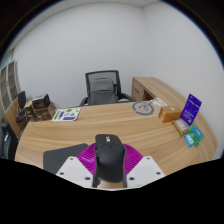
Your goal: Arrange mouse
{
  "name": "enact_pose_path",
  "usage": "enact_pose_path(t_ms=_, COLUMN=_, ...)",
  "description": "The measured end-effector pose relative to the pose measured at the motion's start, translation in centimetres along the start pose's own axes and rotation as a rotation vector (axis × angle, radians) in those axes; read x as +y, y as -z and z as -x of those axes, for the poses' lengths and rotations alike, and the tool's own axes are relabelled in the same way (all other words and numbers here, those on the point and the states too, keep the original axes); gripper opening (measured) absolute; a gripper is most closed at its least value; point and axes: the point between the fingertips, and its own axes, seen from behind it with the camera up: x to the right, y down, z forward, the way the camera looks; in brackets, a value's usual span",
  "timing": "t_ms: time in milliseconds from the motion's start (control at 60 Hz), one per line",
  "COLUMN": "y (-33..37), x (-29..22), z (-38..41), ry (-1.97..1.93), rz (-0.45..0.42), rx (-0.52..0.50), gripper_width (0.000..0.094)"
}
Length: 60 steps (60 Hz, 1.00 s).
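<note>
A black computer mouse (108, 156) sits between my gripper's (109, 168) two fingers, its front pointing away over the wooden desk (110, 125). The magenta pads (91, 160) press against both of its sides, so the gripper is shut on the mouse and holds it a little above the desk's near edge. The mouse's rear end is hidden low between the fingers.
Beyond the desk stands a black office chair (101, 87). A purple box (190, 108) and a teal item (193, 134) lie at the desk's right side. Papers (66, 114) lie at the left, a round object (144, 107) at the back right.
</note>
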Motion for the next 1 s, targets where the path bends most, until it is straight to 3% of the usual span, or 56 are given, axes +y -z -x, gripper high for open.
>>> enact_pose_path(t_ms=317, y=-1.3, x=3.7, z=13.7, ry=0.072, rz=0.041, rx=-0.116, gripper_width=0.0327)
enact_pose_path(t_ms=850, y=-7.3, x=13.8, z=16.3, ry=0.098, rz=0.130, rx=-0.056, gripper_width=0.0340)
enact_pose_path(t_ms=933, y=-7.3, x=13.9, z=16.3, ry=0.094, rz=0.118, rx=-0.056, gripper_width=0.0387)
enact_pose_path(t_ms=950, y=-7.3, x=14.0, z=16.2, ry=0.097, rz=0.119, rx=-0.052, gripper_width=0.0447)
enact_pose_path(t_ms=1000, y=-7.2, x=14.0, z=16.4, ry=0.100, rz=0.114, rx=-0.053, gripper_width=0.0505)
